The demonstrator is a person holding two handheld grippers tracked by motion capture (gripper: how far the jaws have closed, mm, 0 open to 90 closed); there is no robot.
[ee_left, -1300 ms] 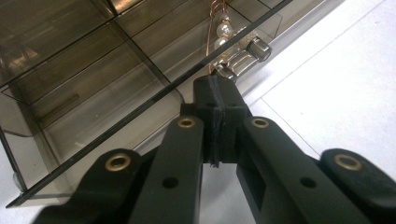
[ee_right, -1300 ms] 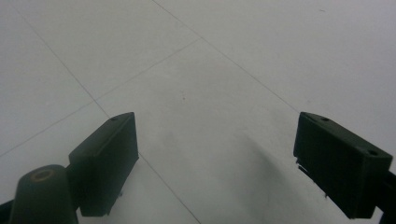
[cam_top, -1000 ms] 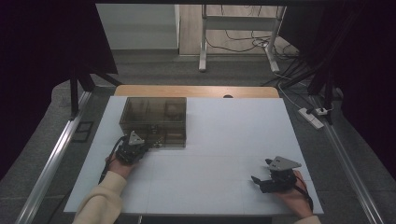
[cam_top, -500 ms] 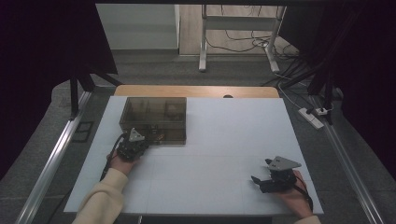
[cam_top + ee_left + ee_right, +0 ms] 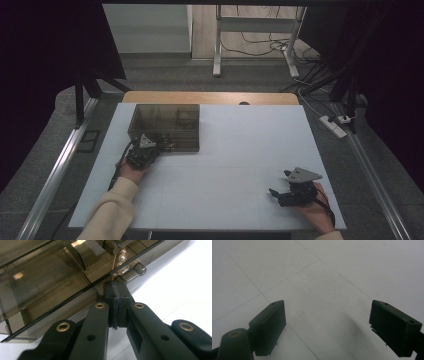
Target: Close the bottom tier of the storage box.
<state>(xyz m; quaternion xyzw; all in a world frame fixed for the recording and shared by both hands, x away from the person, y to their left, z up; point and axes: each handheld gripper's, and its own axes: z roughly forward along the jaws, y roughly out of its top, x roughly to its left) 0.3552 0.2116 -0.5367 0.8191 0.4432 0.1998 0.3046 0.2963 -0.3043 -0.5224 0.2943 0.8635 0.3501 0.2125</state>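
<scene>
Left claw (image 5: 116,306) is closed with nothing between its pads, tips against the front edge of the smoked box (image 5: 165,126) at the surface's (image 5: 250,160) far left. Lid remains down; opening apparently pending. Right claw (image 5: 284,192) rests open, well apart.

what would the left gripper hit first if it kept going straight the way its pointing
Most likely the front edge of the smoky clear box. The left gripper has its fingers shut right at the lid's rim, beside a small cylindrical knob. Whether they already touch is hard to tell.
</scene>
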